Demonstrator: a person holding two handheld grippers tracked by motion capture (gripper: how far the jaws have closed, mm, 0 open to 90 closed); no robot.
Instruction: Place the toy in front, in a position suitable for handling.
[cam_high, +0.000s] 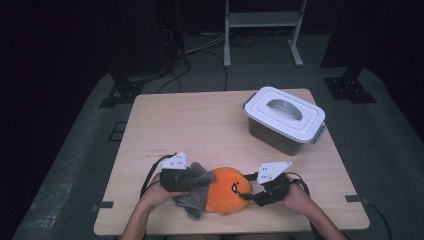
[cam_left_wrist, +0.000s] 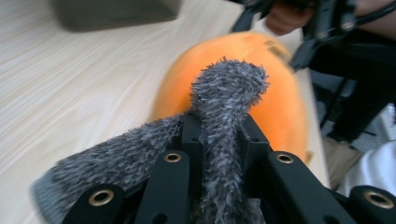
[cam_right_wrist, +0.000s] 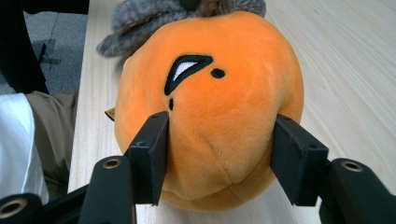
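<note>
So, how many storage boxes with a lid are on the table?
1. The grey storage box with a white handled lid stands at the far right of the wooden table, beyond the orange plush toy.

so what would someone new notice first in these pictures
The bright orange plush toy at the near edge of the wooden table draws the eye first. The left gripper is shut on its grey fuzzy part, and the right gripper has its jaws against the sides of the orange body. Farther back on the right stands a grey box with a white handled lid.
</note>
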